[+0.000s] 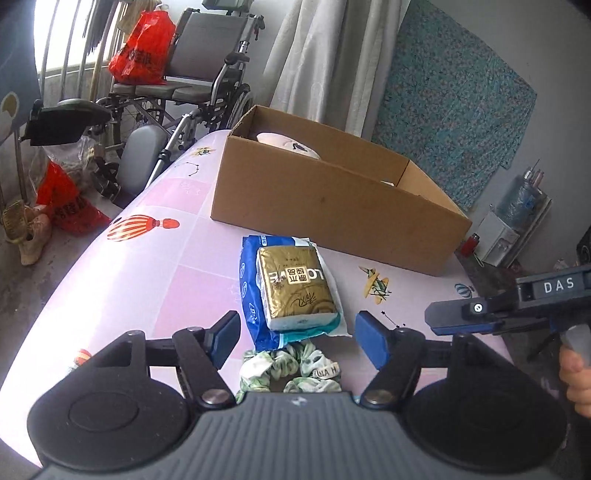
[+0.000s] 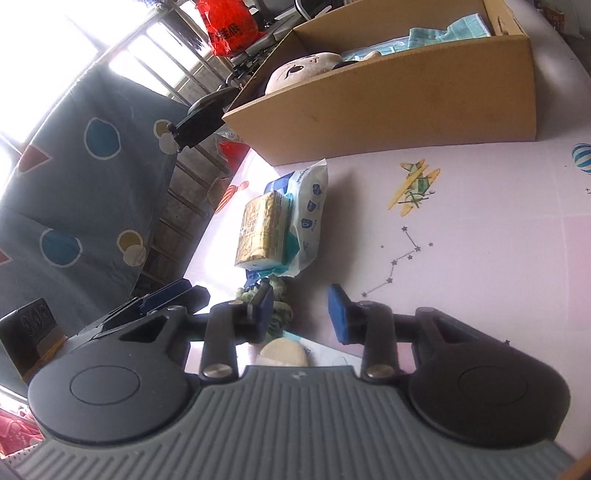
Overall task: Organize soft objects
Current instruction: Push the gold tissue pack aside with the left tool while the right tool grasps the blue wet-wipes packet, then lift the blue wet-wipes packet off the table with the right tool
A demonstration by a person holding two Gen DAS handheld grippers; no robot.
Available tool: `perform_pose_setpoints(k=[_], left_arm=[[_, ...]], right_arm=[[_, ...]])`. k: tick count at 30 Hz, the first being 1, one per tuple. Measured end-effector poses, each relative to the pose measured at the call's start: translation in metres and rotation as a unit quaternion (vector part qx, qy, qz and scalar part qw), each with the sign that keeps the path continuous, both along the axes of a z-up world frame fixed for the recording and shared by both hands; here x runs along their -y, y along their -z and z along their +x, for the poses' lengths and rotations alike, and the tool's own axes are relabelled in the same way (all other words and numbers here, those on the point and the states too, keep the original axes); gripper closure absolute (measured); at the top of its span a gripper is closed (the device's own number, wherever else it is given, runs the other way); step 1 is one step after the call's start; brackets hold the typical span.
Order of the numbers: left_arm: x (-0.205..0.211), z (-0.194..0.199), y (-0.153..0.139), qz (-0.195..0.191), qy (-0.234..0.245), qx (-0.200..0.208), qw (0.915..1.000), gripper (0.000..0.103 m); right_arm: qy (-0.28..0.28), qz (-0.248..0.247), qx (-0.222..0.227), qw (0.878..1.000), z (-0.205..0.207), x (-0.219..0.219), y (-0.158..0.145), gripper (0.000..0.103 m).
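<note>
A gold tissue pack (image 1: 295, 286) lies on a blue-and-white soft pack (image 1: 251, 295) on the pink table (image 1: 147, 280). A green-and-white scrunchie (image 1: 288, 365) lies just in front of them, between my left gripper's (image 1: 297, 338) open fingers. A cardboard box (image 1: 332, 206) behind holds a white plush (image 1: 288, 146). In the right wrist view my right gripper (image 2: 301, 314) is open and empty, hovering beside the scrunchie (image 2: 277, 295); the gold pack (image 2: 260, 230), the blue-and-white pack (image 2: 310, 214), the box (image 2: 406, 107) with the plush (image 2: 303, 70) and teal cloths (image 2: 436, 35) lie ahead. A pale round soft item (image 2: 284, 352) sits under it.
A wheelchair (image 1: 192, 92) with a red bag (image 1: 144, 48) stands past the table's far left edge. More red bags (image 1: 66, 203) lie on the floor. The right gripper's body (image 1: 517, 306) is at the left view's right side. A patterned grey cloth (image 2: 74, 166) hangs left.
</note>
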State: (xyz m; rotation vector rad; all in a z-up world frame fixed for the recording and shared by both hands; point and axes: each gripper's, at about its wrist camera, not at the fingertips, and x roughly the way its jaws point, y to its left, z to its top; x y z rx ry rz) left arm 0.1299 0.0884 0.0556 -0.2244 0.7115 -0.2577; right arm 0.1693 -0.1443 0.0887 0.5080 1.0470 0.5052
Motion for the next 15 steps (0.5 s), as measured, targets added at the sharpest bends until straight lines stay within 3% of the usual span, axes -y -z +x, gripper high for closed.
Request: perform_pose_setpoints(k=[6, 8, 10, 15], left_arm=[[0.012, 0.039, 0.019, 0.002, -0.003, -0.001, 1.0, 0.025], [0.016, 0.052, 0.028, -0.006, 0.002, -0.016, 0.9999, 0.029], [0.018, 0.059, 0.035, 0.008, 0.01, -0.019, 0.9997, 0.045], [-0.006, 0.05, 0.027, 0.012, -0.006, -0.022, 0.9997, 0.045]], right_arm=[[0.002, 0.003, 0.002, 1.0, 0.047, -0.022, 0.012, 0.061], [0.008, 0.008, -0.011, 1.0, 0.063, -0.026, 0.022, 0.06], [0.014, 0.015, -0.03, 0.999, 0.079, -0.03, 0.034, 0.06], [0.007, 0.008, -0.037, 0.999, 0.104, -0.038, 0.052, 0.058]])
